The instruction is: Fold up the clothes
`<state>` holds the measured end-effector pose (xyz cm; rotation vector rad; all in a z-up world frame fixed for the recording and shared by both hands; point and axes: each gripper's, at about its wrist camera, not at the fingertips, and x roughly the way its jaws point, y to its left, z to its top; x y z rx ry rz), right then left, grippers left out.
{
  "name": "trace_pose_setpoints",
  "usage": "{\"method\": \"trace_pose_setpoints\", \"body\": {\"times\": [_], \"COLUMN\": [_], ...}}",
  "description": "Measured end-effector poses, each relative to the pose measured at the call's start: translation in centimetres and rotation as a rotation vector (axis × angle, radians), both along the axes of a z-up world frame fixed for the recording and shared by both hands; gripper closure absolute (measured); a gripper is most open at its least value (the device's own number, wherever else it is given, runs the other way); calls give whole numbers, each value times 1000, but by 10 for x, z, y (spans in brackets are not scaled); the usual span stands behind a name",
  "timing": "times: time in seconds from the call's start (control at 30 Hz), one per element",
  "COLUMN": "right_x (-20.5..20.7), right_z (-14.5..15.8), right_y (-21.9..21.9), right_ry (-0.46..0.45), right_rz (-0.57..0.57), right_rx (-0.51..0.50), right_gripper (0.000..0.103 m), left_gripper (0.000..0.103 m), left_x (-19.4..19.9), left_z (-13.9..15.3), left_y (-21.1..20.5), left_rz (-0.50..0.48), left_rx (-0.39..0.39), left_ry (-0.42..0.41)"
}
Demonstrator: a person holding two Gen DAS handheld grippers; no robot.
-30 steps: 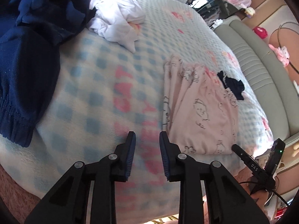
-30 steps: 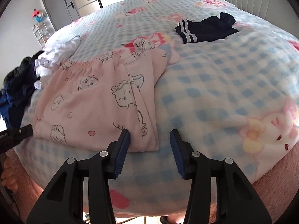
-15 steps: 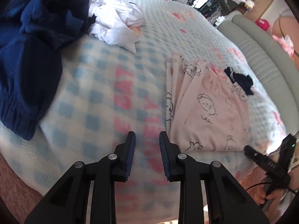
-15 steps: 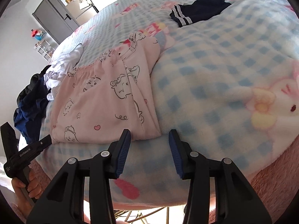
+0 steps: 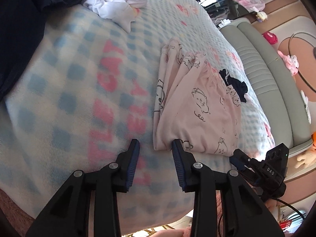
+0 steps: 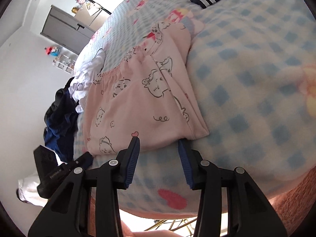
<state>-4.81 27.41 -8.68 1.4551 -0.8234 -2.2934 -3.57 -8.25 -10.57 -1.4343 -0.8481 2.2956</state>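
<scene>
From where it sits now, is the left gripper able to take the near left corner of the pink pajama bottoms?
Probably yes. The left gripper is opening right at that corner of the pink pajama bottoms, one finger already beside the hem, only blanket between them.

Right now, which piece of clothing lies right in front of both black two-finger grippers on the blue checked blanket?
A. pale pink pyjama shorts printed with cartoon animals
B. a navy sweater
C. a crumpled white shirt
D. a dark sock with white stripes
A: the pink printed shorts have their near edge at the fingertips of the left gripper and the right gripper.
</scene>
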Motion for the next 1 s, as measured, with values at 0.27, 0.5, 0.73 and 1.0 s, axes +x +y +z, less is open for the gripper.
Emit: {"method": "trace_pose_setpoints", "body": {"times": [0.27,0.5,0.73,1.0], "right_x": [-2,-1,3,12], "right_z": [14,30,16,25], "right_y": [-18,-19,-9,3], "right_ry": [100,170,136,148], "right_rz": [20,52,38,-23], "right_rx": [144,191,266,256], "right_gripper": [89,96,97,92], "left_gripper": [97,100,102,98], "left_x": [-1,20,19,19], "left_z": [25,51,37,30], "left_y": [17,-2,-7,-26], "left_rz": [-9,6,34,124], "left_rx": [-179,-218,-181,-34], "left_ry": [136,215,152,119]}}
